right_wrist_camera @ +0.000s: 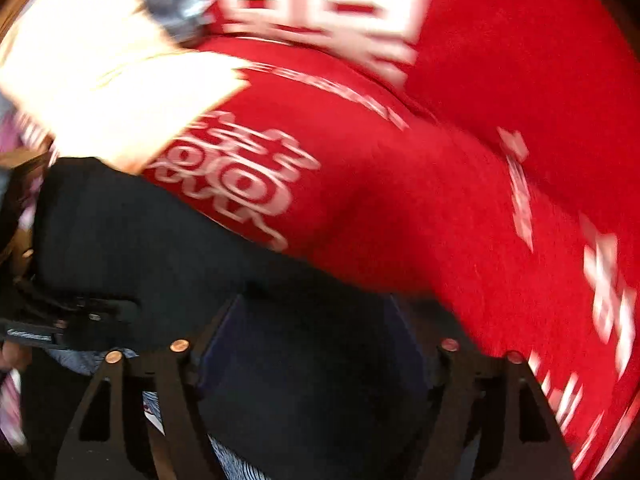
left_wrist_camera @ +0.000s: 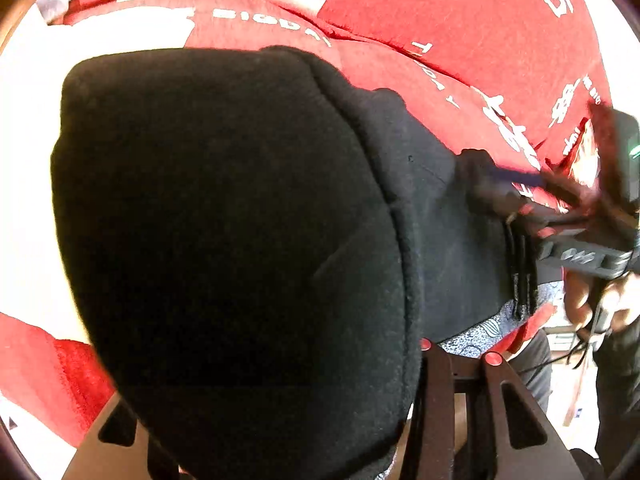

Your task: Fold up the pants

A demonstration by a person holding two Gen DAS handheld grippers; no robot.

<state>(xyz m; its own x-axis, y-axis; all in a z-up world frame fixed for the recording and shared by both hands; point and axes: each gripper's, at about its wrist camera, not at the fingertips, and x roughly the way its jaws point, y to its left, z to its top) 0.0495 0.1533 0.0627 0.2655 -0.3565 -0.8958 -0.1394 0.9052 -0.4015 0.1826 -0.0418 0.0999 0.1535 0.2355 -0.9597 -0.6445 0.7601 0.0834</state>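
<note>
Black pants (left_wrist_camera: 224, 240) lie bunched on red printed cloth (left_wrist_camera: 460, 32) — left gripper (left_wrist_camera: 280, 420) pinches a fold of them; right gripper (right_wrist_camera: 316, 360) spread wide above the fabric, gripping nothing.

The pants (left_wrist_camera: 224, 240) are thick black cloth, matt and slightly fuzzy, with stitched seams. Under them lies a red cover (left_wrist_camera: 460, 32) of soft, napped cloth printed with flat white marks, and a grey patterned cloth (left_wrist_camera: 476, 336) shows at its edge. The left hand-held gripper (left_wrist_camera: 456, 354) has dark matt fingers of hard plastic, with small glossy red caps.
</note>
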